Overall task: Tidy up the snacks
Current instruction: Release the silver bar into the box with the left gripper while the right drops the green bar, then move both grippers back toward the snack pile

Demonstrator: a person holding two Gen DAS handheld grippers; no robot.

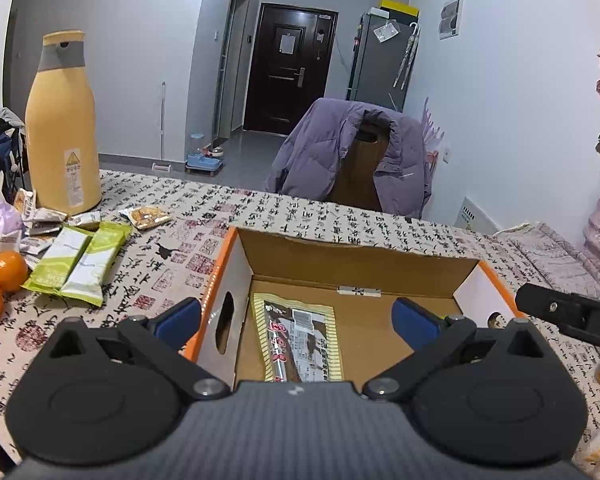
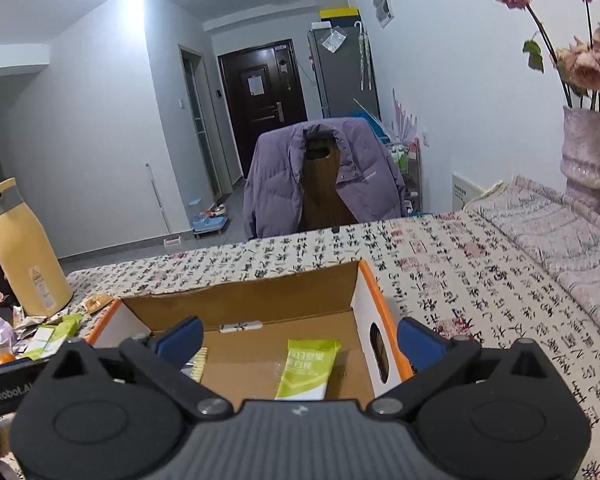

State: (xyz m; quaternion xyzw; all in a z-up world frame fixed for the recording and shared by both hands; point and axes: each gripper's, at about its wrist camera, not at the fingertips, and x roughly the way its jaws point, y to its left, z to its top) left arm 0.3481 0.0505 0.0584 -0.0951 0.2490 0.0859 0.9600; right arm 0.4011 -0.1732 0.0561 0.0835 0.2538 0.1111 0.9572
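Observation:
An open cardboard box (image 1: 364,252) with orange edges stands on the patterned tablecloth, and its far wall (image 2: 240,296) shows in the right wrist view too. A striped yellow snack packet (image 1: 300,340) lies flat on the box's floor at the left. A green snack packet (image 2: 306,368) lies at the right. My left gripper (image 1: 298,318) hovers over the box, jaws wide open and empty. My right gripper (image 2: 300,338) also hangs open above the box with nothing between its fingers. Two green packets (image 1: 80,260) and several small wrappers (image 1: 146,216) lie on the cloth to the left.
A tall yellow bottle (image 1: 62,128) stands at the table's left, with two oranges (image 1: 2,276) near it. A chair draped with a purple jacket (image 1: 352,156) stands behind the table. A vase of dried flowers (image 2: 588,152) stands at the right on a folded quilt.

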